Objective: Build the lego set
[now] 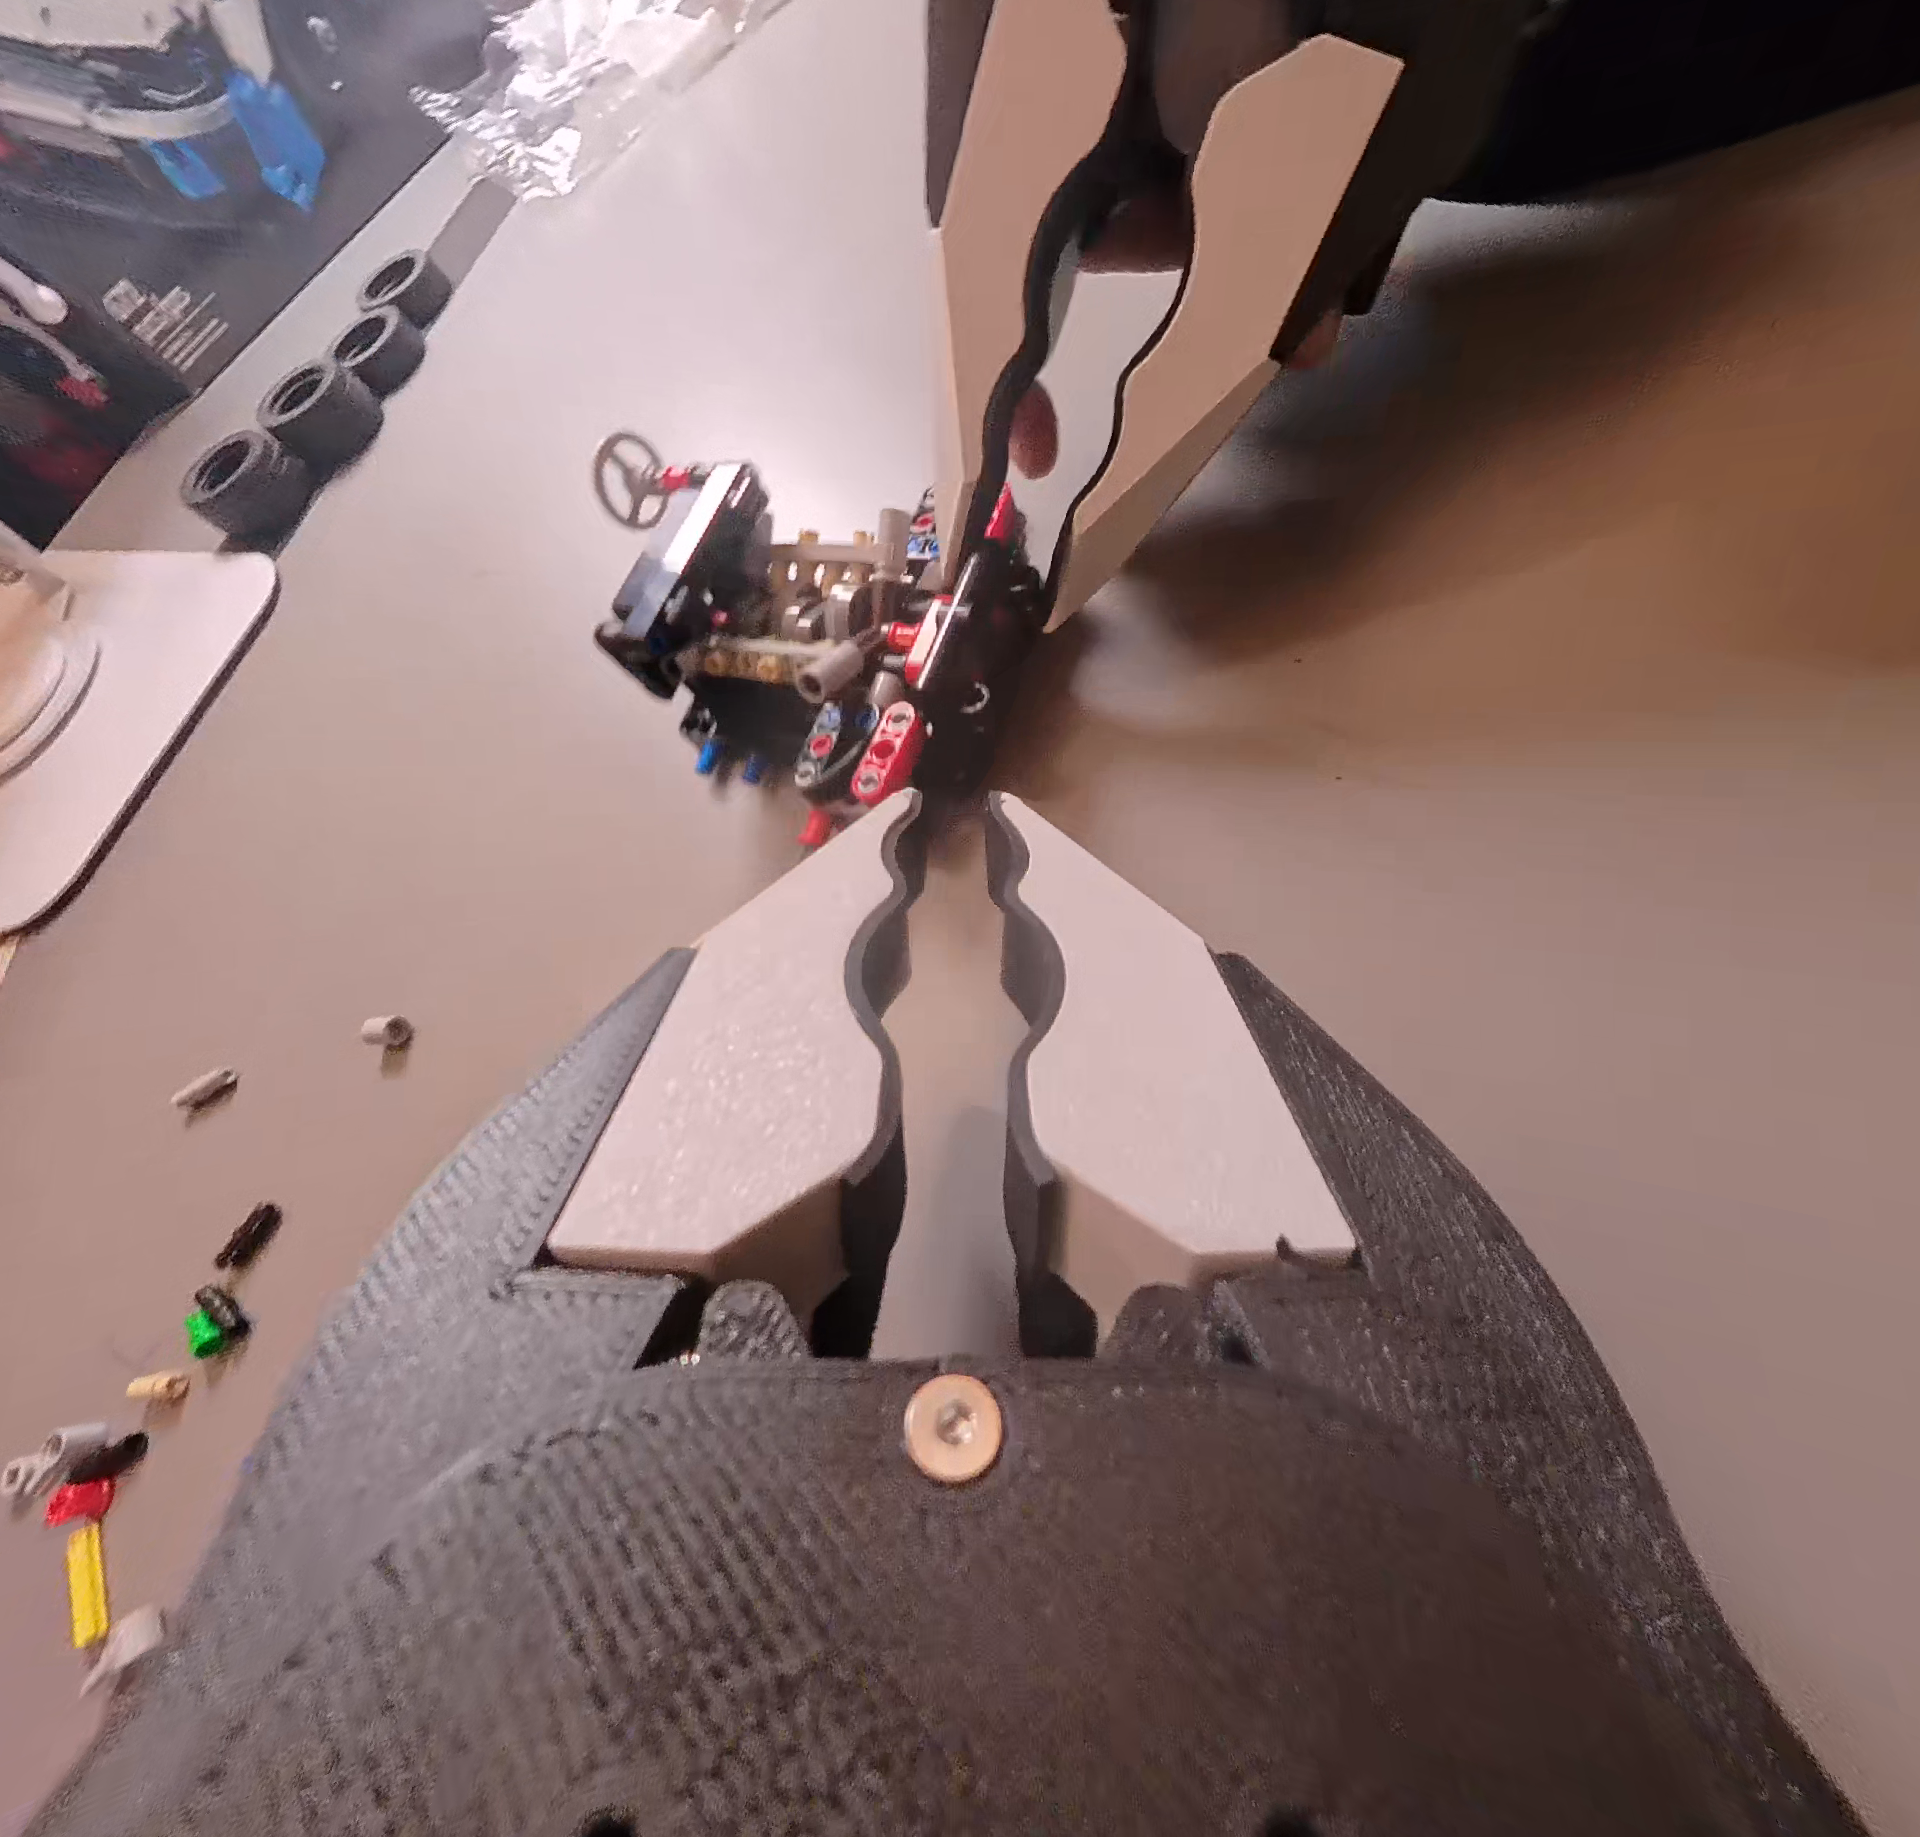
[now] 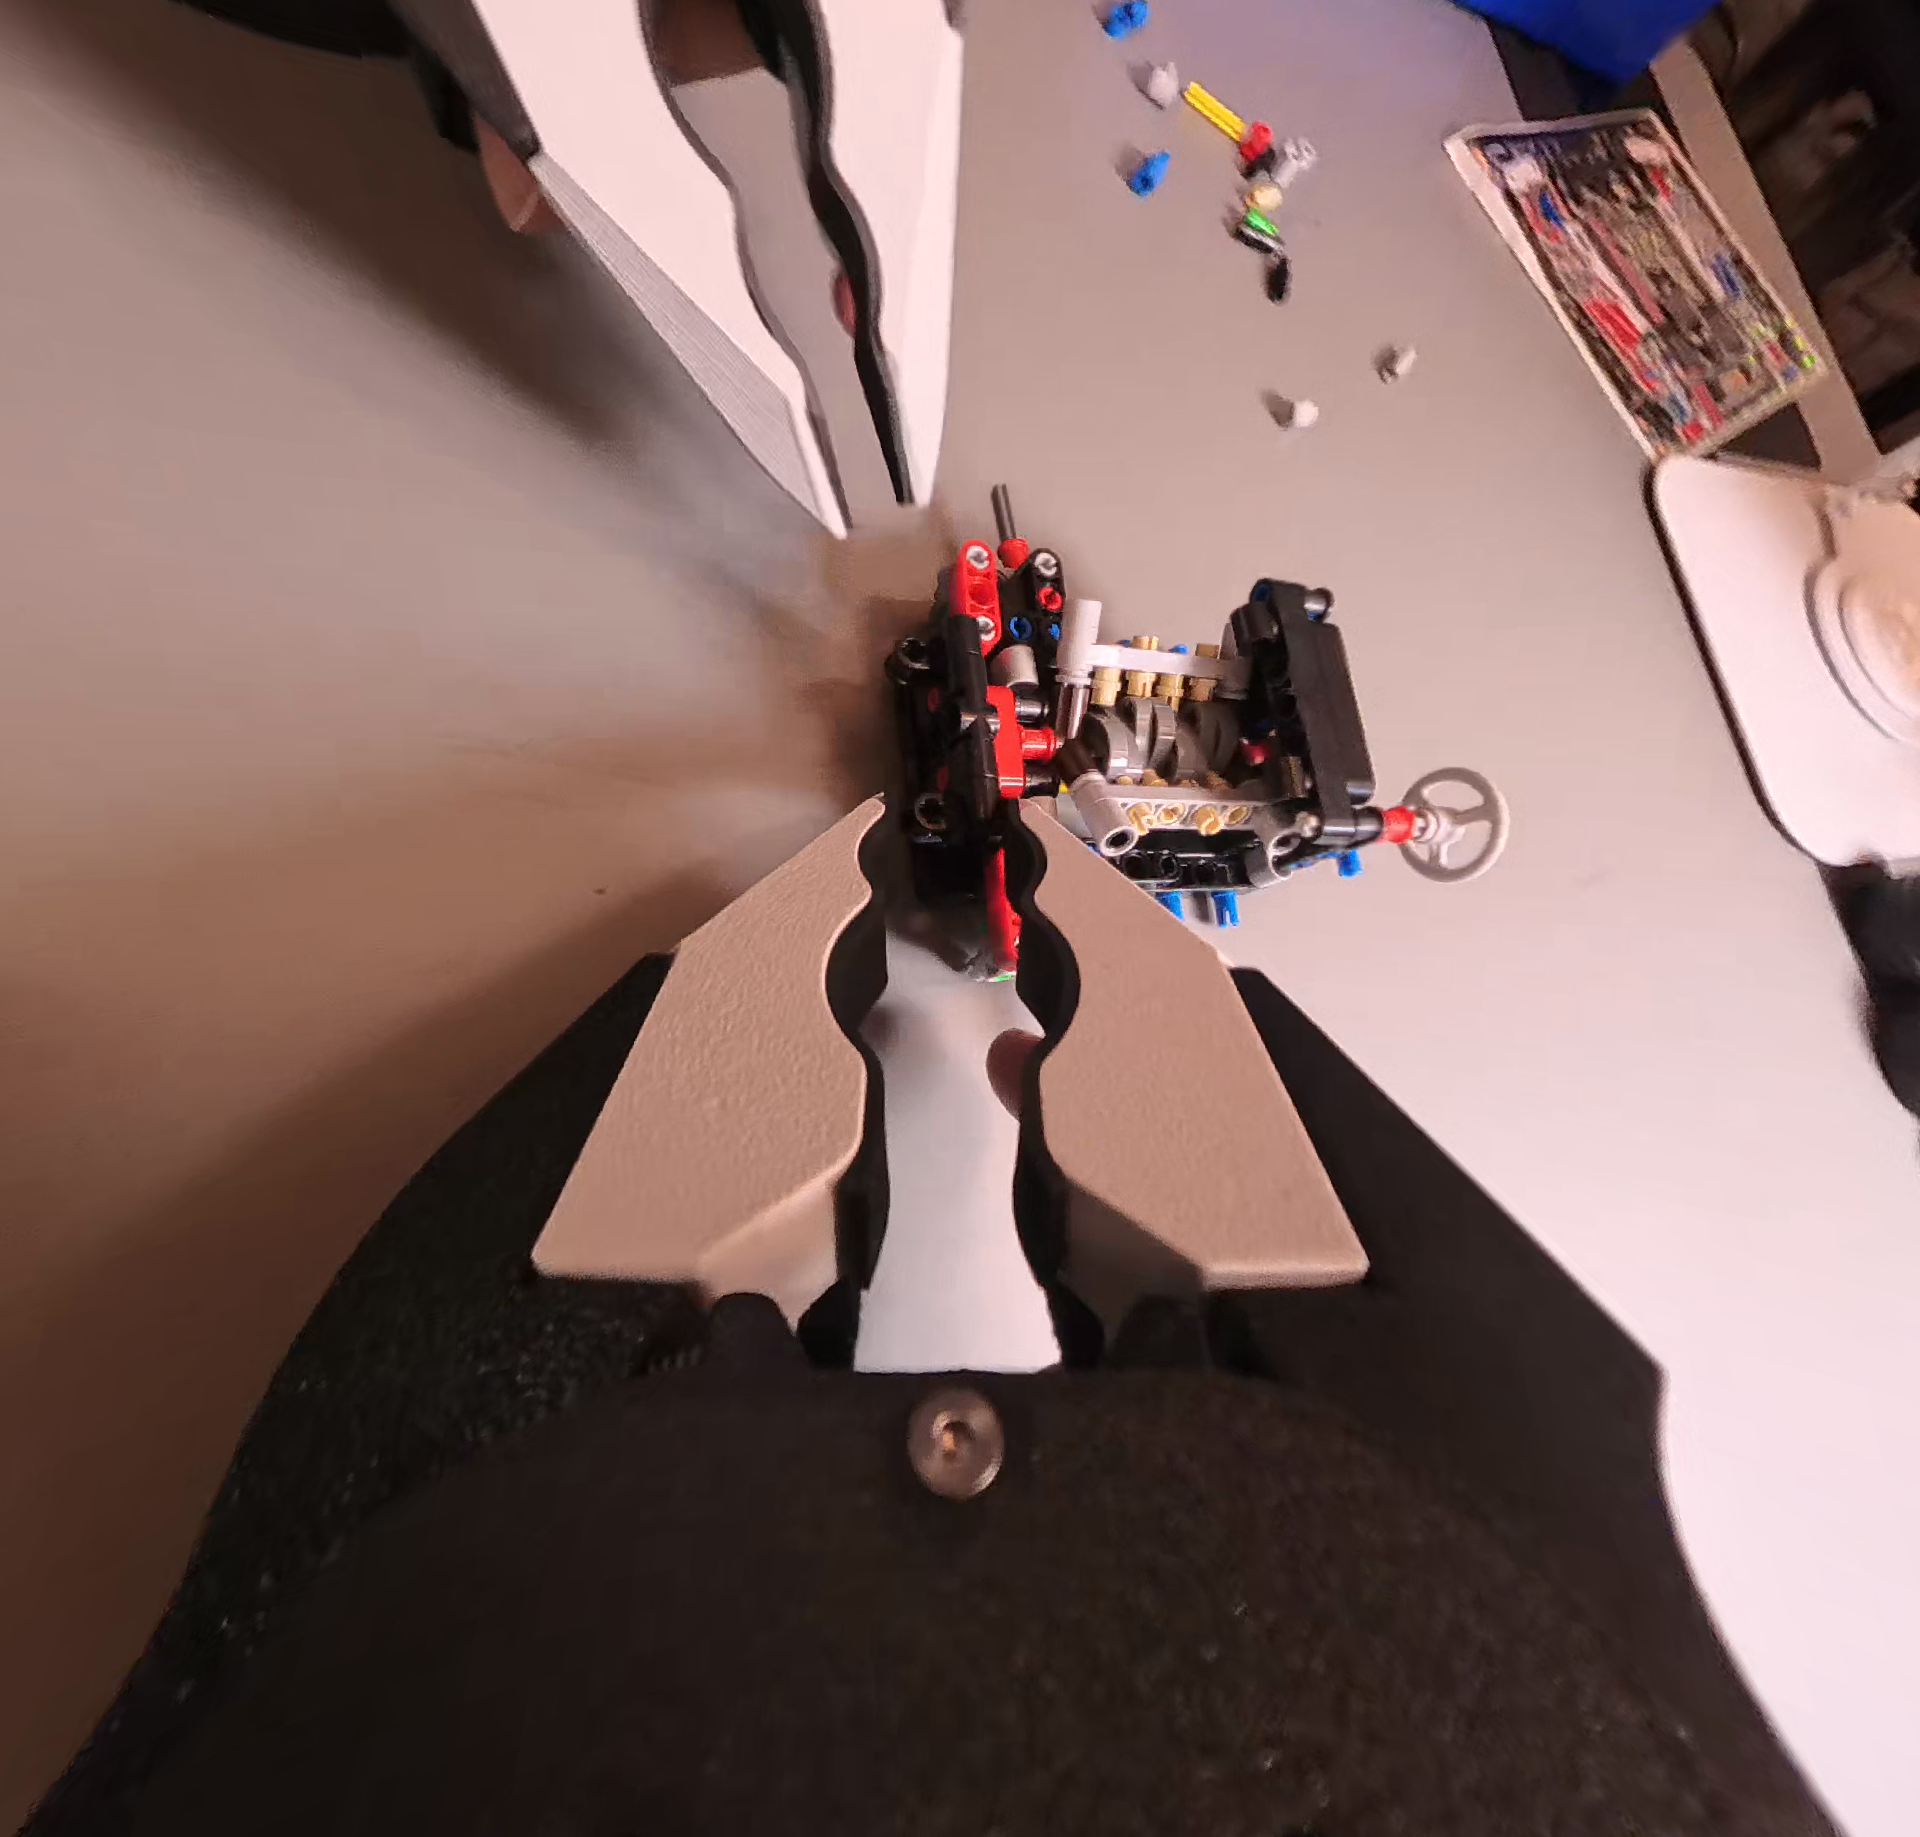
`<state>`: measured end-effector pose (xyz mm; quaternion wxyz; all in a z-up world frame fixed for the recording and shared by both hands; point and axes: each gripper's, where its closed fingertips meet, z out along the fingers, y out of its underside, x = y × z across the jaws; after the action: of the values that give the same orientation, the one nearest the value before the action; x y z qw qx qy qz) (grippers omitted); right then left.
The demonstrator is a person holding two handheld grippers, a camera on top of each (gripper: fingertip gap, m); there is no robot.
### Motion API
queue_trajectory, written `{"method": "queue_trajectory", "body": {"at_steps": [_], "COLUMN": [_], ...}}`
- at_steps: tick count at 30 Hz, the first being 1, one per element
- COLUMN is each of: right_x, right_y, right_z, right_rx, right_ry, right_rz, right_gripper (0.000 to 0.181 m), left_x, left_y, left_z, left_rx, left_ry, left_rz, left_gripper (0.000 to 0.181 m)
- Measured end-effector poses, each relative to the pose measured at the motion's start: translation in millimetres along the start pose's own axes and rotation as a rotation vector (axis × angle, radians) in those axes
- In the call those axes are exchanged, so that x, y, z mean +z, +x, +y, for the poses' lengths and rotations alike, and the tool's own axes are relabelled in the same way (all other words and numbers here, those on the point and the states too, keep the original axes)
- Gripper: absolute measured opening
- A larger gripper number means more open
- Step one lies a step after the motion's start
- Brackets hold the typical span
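Box (image 1: pixel 125 229) cut off — loose pieces (image 2: pixel 1262 198) blurred.

I see the half-built black, red and grey plastic brick chassis (image 2: pixel 1122 738) lying on the table between my two tongs' tips, its grey steering wheel (image 2: pixel 1452 823) pointing sideways.

I see a pale grey table (image 1: pixel 623 229) under my tools. The half-built lego model (image 1: pixel 810 634) sits on it just ahead of my left tool's tips. Left of that tool lie small loose pieces (image 1: pixel 94 1475); farther ahead-left stand four black tyres (image 1: pixel 312 405), crumpled clear plastic (image 1: pixel 603 52) and a booklet (image 2: pixel 1631 281).
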<state>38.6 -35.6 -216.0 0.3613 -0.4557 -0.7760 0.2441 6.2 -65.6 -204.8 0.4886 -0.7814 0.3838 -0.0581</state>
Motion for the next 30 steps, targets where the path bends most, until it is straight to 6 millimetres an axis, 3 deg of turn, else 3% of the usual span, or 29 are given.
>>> {"method": "queue_trajectory", "body": {"at_steps": [1, 5, 9, 12, 13, 15, 18, 20, 23, 27, 29, 30], "right_x": [0, 1, 4, 14, 13, 2, -23, -41, -52, -49, -44, -43], "right_y": [5, 36, 44, 11, 0, -2, 12, 28, 45, 55, 57, 58], "right_z": [3, 17, 18, -16, -32, -54, -67, -59, -22, 22, 28, 28], "right_rx": [0.018, 0.193, 0.266, 0.265, 0.251, 0.246, 0.215, 0.198, 0.198, 0.191, 0.196, 0.197], "right_ry": [-0.022, -0.124, -0.17, -0.064, 0.005, 0.114, 0.257, 0.309, 0.247, 0.139, 0.121, 0.123], "right_rz": [0.033, 0.217, 0.309, 0.151, 0.093, 0.058, 0.032, 0.051, 0.05, 0.064, 0.072, 0.075], "right_gripper": [0.017, 0.017, 0.018, 0.043, 0.044, 0.042, 0.036, 0.035, 0.043, 0.049, 0.049, 0.048], "left_x": [-1, -3, -3, -2, -2, -1, 1, 3, 8, 20, 26, 27], "left_y": [-4, -19, -27, -30, -30, -28, -19, -11, -7, -9, -13, -17], "left_z": [1, 8, 13, 17, 19, 20, 21, 21, 23, 22, 21, 21], "left_rx": [-0.019, -0.084, -0.123, -0.154, -0.166, -0.191, -0.232, -0.253, -0.231, -0.191, -0.172, -0.153], "left_ry": [-0.002, -0.019, -0.041, -0.056, -0.06, -0.056, -0.064, -0.066, -0.085, -0.116, -0.122, -0.125], "left_rz": [-0.012, -0.062, -0.1, -0.108, -0.106, -0.078, -0.009, 0.051, 0.067, 0.069, 0.059, 0.051], "left_gripper": [0.009, 0.011, 0.017, 0.023, 0.026, 0.033, 0.051, 0.067, 0.078, 0.072, 0.067, 0.056]}}
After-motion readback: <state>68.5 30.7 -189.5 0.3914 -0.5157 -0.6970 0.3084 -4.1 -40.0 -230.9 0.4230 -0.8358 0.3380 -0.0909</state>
